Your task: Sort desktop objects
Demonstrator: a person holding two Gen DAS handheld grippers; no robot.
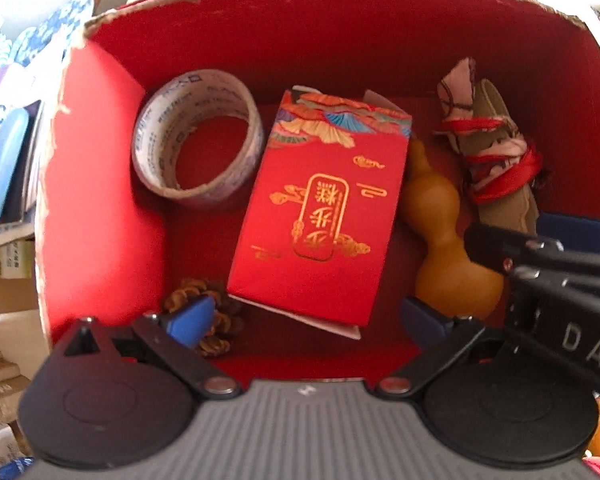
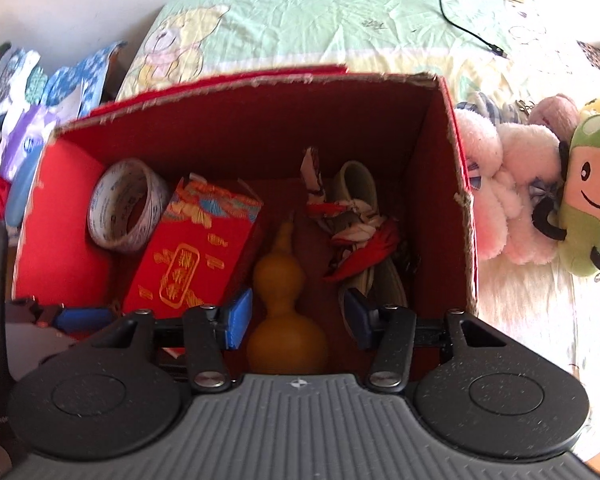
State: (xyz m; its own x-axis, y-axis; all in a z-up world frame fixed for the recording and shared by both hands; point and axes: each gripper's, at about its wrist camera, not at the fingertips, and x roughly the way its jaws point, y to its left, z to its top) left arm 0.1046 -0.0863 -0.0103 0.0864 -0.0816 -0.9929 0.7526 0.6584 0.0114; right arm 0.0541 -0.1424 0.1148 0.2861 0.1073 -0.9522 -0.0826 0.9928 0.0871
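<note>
Five things lie inside the red cardboard box (image 2: pixel 456 184), which stands on a bed (image 2: pixel 320 20) with soft toys (image 2: pixel 540 192) just beside its right wall. Largest of the contents is the red packet with gold print (image 1: pixel 320 212), lying slightly tilted in the middle of the box floor. To its right lies the yellow gourd (image 2: pixel 286 312), neck pointing toward the far wall, and beyond that a slipper bound in ribbon and cloth (image 2: pixel 360 232) along the right wall. The tape roll (image 1: pixel 198 138) rests on its side in the far-left corner, and a small pine cone (image 1: pixel 212 320) sits near the front-left corner.

The right gripper (image 2: pixel 296 320) hangs over the box with its jaws apart, one blue pad (image 2: pixel 240 316) on each side of the gourd's lower bulb but not visibly pressing it; whether it is releasing or about to take the gourd I cannot tell. The left gripper (image 1: pixel 304 312) is also spread wide, empty, hovering over the near edge of the packet and the pine cone.

Judging by this, the sorting step in hand concerns the gourd in the box. If the gourd is meant to stay, the next move calls for lifting the right gripper straight up without nudging it; if not, the jaws must shut squarely on the rounded bulb, which may slip.
</note>
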